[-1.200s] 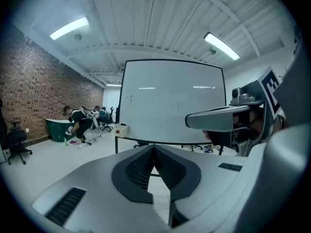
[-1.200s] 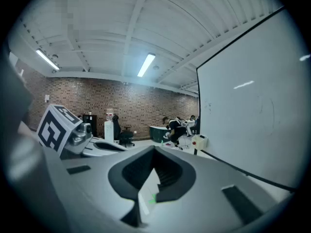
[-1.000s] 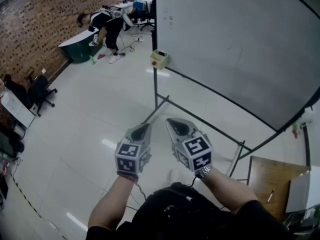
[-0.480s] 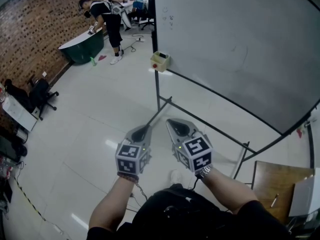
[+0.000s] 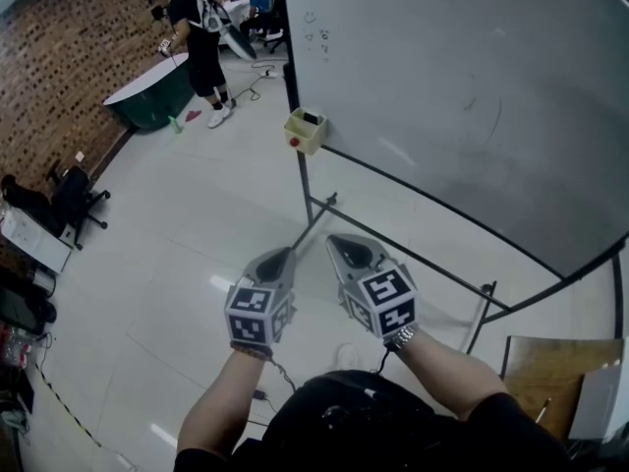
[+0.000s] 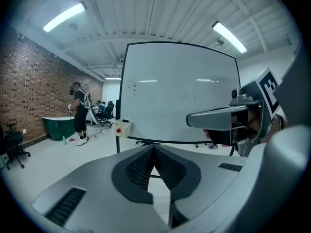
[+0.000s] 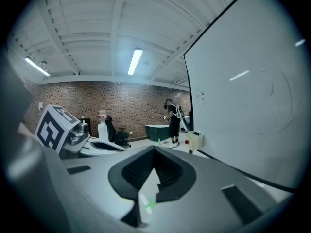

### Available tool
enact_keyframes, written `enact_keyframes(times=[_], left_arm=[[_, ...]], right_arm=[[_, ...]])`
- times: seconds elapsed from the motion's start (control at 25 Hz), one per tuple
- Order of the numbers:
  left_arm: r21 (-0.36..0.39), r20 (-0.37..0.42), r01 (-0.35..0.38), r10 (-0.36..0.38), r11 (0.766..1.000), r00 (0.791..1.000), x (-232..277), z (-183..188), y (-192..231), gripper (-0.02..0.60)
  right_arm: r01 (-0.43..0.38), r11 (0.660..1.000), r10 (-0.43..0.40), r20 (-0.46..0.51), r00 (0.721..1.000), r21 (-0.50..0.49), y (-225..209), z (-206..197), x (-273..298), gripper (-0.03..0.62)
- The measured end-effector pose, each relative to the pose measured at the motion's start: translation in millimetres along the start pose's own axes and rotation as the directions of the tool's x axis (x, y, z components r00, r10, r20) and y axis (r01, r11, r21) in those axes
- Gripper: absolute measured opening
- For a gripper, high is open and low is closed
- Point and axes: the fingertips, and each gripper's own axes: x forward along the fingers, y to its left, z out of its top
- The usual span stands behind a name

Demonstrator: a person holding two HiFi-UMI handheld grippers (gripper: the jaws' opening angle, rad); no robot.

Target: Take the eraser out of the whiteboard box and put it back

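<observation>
Distant whiteboard box (image 5: 305,133), contents unclear

Pale yellow whiteboard box (image 5: 305,133) hangs upright at the whiteboard (image 5: 472,87) frame's lower corner, dark eraser (image 5: 313,118) inside.

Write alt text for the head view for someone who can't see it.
A person holds the left gripper and right gripper side by side, both shut and empty, toward a whiteboard with a small yellowish box at its lower left corner. Farther off, another person stands by a green tub.
</observation>
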Motion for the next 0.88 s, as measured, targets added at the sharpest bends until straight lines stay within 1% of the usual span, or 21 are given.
enact_keyframes(times=[0.12,0.48,0.72,0.88], left_arm=[[-0.009,-0.011,-0.002,0.002,1.0,1.0,24.4,6.8,7.9,0.0],[-0.012,-0.002,-0.032,0.032,0.999,0.999,87.7,34.3,29.2,0.0],[-0.007,0.001,-0.046,0.046,0.999,0.999,113.0,45.1,37.0,0.0],[-0.001,0.002,-0.035,0.035,0.999,0.999,129.6,50.3,39.1,0.0]], right_arm=[[-0.004,1.0,0.004,-0.011,1.0,0.006,-21.6,2.0,17.2,0.018],[-0.02,1.0,0.021,-0.021,1.0,0.021,-81.3,8.1,59.1,0.018],[-0.023,0.999,0.024,-0.027,0.999,0.028,-102.1,9.4,74.1,0.02],[-0.015,0.999,0.016,-0.031,0.999,0.03,-113.8,9.0,81.0,0.02]])
